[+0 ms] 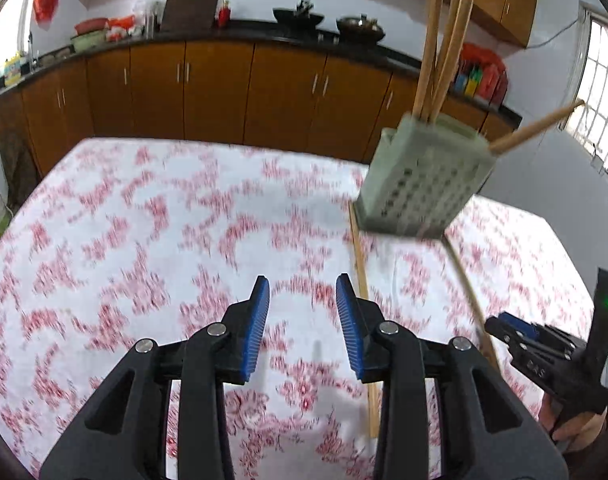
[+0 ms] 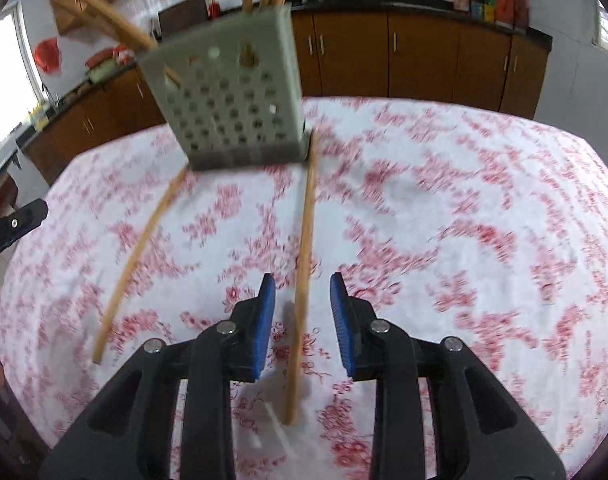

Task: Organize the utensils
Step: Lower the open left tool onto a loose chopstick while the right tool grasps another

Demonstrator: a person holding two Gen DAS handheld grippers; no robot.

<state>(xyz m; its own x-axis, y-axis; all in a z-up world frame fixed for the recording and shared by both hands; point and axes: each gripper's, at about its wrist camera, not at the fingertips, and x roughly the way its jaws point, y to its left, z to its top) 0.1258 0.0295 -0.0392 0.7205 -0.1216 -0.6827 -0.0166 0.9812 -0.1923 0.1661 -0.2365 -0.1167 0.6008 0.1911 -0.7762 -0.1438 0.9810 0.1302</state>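
A pale green perforated utensil holder [image 1: 422, 182] [image 2: 233, 100] stands on the floral tablecloth and holds several wooden chopsticks [image 1: 444, 48]. Two loose chopsticks lie on the cloth in front of it: one [image 2: 301, 276] runs between my right gripper's fingers, the other [image 2: 137, 260] lies to its left. In the left wrist view they lie right of my gripper, one [image 1: 362, 292] close by, the other [image 1: 470, 296] farther right. My left gripper [image 1: 303, 320] is open and empty. My right gripper [image 2: 299, 316] is open, jaws either side of the chopstick; it also shows in the left wrist view [image 1: 544, 344].
The table is covered by a white and red floral cloth [image 1: 163, 240]. Behind it run brown kitchen cabinets [image 1: 223, 88] with a dark counter carrying woks [image 1: 360, 26] and bottles. Windows are at the sides.
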